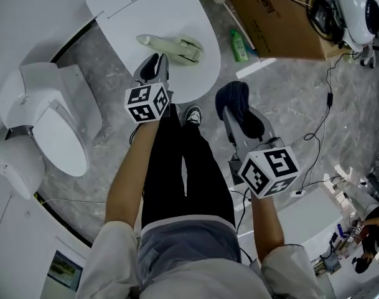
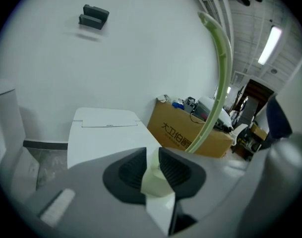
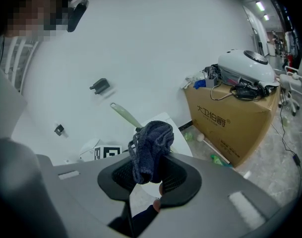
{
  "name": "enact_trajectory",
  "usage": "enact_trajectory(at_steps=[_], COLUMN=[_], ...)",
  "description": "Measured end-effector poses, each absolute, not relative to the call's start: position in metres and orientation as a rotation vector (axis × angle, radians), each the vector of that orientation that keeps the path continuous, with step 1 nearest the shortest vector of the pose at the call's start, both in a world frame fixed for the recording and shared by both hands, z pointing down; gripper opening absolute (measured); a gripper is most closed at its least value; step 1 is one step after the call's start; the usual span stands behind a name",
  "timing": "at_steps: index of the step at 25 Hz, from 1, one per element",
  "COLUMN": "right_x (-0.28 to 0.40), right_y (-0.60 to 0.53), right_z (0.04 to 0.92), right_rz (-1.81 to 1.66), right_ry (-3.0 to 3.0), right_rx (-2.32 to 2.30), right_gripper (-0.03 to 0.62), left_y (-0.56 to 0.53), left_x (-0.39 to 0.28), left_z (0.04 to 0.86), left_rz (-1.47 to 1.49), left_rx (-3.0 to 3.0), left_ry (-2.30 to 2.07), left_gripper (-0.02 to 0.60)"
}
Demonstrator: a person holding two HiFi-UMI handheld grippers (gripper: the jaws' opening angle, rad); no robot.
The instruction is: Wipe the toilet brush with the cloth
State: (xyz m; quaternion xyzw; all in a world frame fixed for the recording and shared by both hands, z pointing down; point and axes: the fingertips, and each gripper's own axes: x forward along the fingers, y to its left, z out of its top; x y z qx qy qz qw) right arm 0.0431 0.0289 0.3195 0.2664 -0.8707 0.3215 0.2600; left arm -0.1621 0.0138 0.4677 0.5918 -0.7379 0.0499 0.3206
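The left gripper (image 1: 157, 61) is shut on one end of the pale green toilet brush (image 1: 170, 47). Its own view shows the jaws pressed against the brush from both sides, with no gap. From there the slim handle (image 2: 223, 73) curves up and away into the air, clear of the white toilet lid (image 1: 133, 8) beyond it. Holding the brush by its end appears to leave most of its length bare and easy for the other tool to reach. Keeping it over the lid, on the far side of the person's legs, places it squarely in front of both grippers. The right gripper (image 1: 234, 109) sits to the right and slightly nearer. Its jaws are clamped on the dark blue cloth (image 1: 236, 98), which bunches up and bulges out past the fingertips. That bulge gives it a soft pad to lead with instead of hard jaw tips. In the right gripper view the cloth (image 3: 151, 143) lines up with the brush handle behind it, but the two are near and not touching. I judge that wiping has not begun. The next move looks like bringing the cloth across to the handle while the left grip holds firm. The cardboard box (image 1: 270, 17) at the far right plays no part.
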Motion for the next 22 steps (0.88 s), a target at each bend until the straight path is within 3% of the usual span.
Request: enact_trajectory(at_steps=[22], right_x=[0.001], right_y=[-0.041], right_z=[0.393], right_rz=[0.982], right_ry=[-2.375], right_rx=[0.739], right_gripper=[0.089], left_y=[-0.024], left_x=[-0.15], left_z=[0.529], left_rz=[0.191], left_rx=[1.617], left_ry=[-1.855], left_gripper=[0.0])
